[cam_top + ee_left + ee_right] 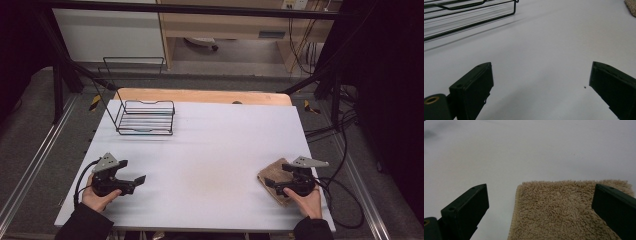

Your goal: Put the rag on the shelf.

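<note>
A folded tan fluffy cloth (276, 176) lies flat near the table's front right corner. My right gripper (270, 184) rests over it, held by a hand, jaws wide apart. In the right gripper view the cloth (559, 212) lies under and between the open jaws, its left edge inside the gap, and no pad presses on it. My left gripper (140, 181) sits at the front left, held by the other hand, open with only bare table between its jaws (541, 87). A black wire rack (146, 118) stands at the back left.
The white table top (210, 150) spreads between the two grippers. The wire rack's bars (469, 12) show at the top left of the left gripper view. Black cables (345, 200) trail off the right edge. Dark frame posts and a wooden bench stand beyond the table.
</note>
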